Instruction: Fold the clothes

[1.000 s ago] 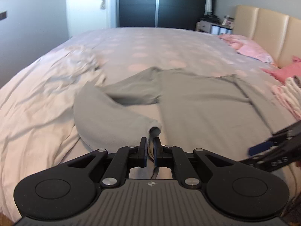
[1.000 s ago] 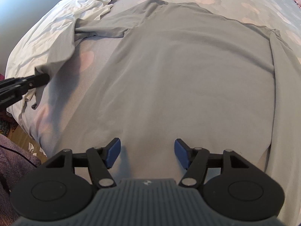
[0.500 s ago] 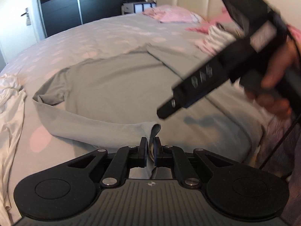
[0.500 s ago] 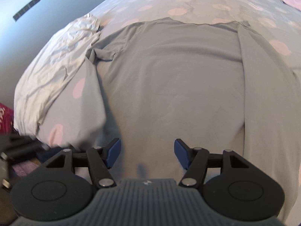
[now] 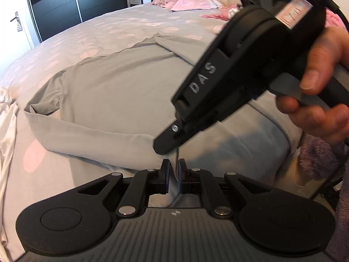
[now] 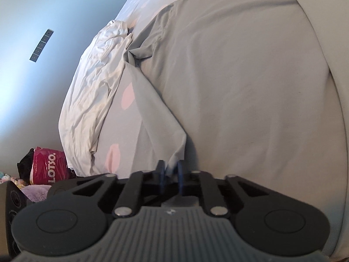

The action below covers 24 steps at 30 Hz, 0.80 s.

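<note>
A grey long-sleeved shirt (image 5: 130, 91) lies spread flat on the bed. Its left sleeve (image 5: 91, 135) is drawn across to the near hem. My left gripper (image 5: 173, 170) is shut on the end of that sleeve, a thin fold of cloth standing between its pads. My right gripper (image 5: 165, 147), held by a hand (image 5: 322, 83), comes down right above it. In the right wrist view the right gripper (image 6: 170, 172) is closing on the sleeve (image 6: 157, 113), with the cuff pinched between its blue pads. The shirt's body (image 6: 240, 87) fills the right of that view.
A crumpled white garment (image 6: 96, 91) lies at the bed's left edge. Pink pillows (image 5: 189, 0) and pink clothes (image 5: 220, 15) sit by the headboard. A red bag (image 6: 48, 166) stands on the floor beside the bed. A dark wardrobe (image 5: 87, 0) stands beyond.
My left gripper carried the sleeve end across toward the shirt's near hem. The right gripper swung in, rolled, and went from open to shut on the same sleeve end.
</note>
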Tool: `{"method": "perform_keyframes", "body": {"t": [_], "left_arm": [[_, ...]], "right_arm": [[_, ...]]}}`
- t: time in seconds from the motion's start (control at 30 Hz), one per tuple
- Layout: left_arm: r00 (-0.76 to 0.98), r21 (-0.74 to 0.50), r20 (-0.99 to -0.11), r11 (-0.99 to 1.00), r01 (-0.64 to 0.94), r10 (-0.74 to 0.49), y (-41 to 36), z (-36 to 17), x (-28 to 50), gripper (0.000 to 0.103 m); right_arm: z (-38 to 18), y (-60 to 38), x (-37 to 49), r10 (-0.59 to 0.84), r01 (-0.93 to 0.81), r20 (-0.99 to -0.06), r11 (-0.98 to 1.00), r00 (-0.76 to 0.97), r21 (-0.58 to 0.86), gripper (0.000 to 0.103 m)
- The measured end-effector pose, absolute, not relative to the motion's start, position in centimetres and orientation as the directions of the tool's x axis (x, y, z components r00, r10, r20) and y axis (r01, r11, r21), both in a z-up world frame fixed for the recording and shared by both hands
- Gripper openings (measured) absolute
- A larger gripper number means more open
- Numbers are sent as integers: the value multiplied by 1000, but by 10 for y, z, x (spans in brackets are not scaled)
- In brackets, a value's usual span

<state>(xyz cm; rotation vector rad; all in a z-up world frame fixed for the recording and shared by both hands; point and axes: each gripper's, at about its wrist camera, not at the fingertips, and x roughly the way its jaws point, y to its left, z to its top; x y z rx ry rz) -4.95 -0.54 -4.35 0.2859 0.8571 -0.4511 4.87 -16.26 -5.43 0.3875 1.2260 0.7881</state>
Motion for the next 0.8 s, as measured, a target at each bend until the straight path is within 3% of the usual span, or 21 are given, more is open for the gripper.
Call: {"method": "perform_keyframes", "body": {"t": [0.07, 0.13, 0.47, 0.8], "left_arm": [[581, 61, -772, 879, 473, -260, -1, -42, -49, 29], [595, 56, -764, 893, 447, -250, 5, -41, -47, 44], [604, 43, -785, 960, 276, -138, 60, -33, -7, 45], [607, 140, -794, 965, 221, -24, 107, -24, 27, 45]], "right_arm": [[-49, -160, 47, 710, -355, -690, 687, 141, 635, 5], [-42, -161, 47, 703, -381, -692, 692, 164, 613, 4], [-7, -225, 60, 644, -311, -674, 765, 361, 564, 4], [-10, -308, 66, 351, -35, -778, 919, 521, 392, 4]]}}
